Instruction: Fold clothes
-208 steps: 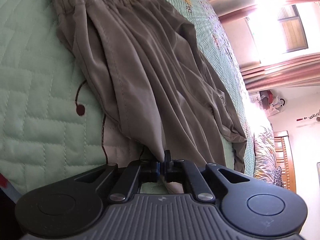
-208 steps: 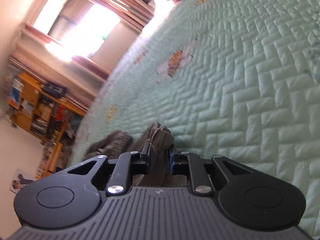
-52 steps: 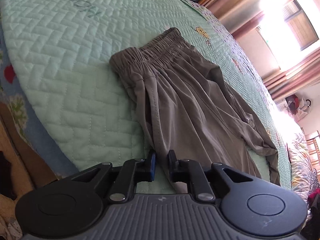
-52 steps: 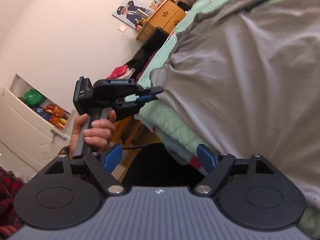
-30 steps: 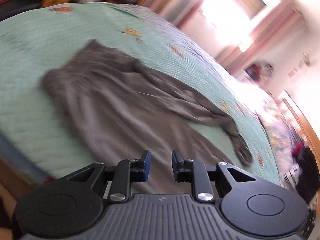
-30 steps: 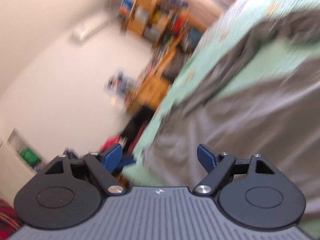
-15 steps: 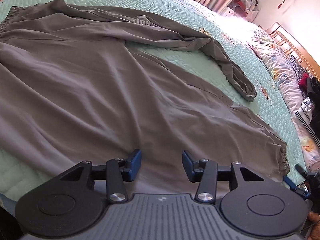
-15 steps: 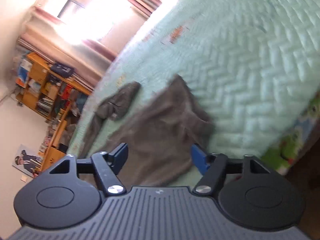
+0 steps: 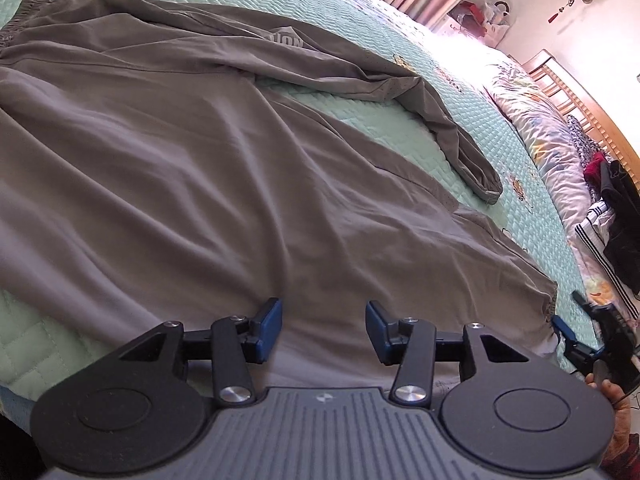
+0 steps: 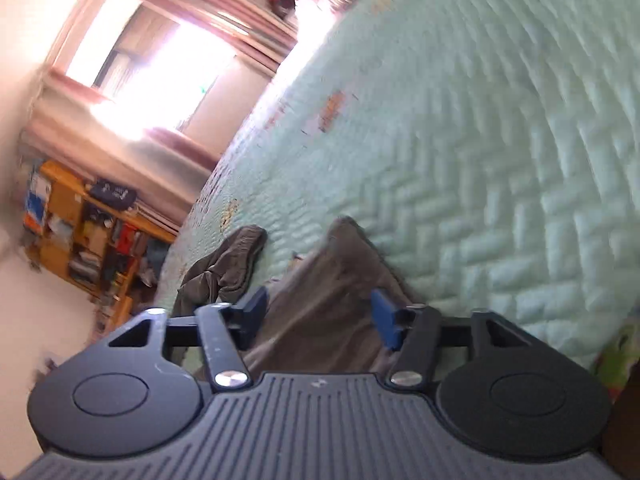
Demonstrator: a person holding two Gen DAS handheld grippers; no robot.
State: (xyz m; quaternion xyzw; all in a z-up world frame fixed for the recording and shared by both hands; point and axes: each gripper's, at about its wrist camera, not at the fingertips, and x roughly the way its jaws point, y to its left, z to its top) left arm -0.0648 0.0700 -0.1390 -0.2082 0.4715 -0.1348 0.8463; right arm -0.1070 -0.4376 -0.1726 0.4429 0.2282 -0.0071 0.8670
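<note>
Grey-brown lightweight trousers [image 9: 192, 168] lie spread on the mint-green quilted bedspread [image 9: 400, 136], long axis running from waistband at far left to cuffs at right; left gripper [image 9: 322, 330], jaws spread and empty, hovers at the near leg's edge, right gripper [image 10: 318, 318], likewise spread, at that leg's cuff.

free: quilt [image 10: 500, 140] beyond trousers [image 9: 200, 152] | blocked: pillows [image 9: 536, 120] at headboard

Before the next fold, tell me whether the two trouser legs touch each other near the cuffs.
Apart. The left wrist view shows a wedge of green bedspread between the far leg's cuff and the near leg of the trousers.
</note>
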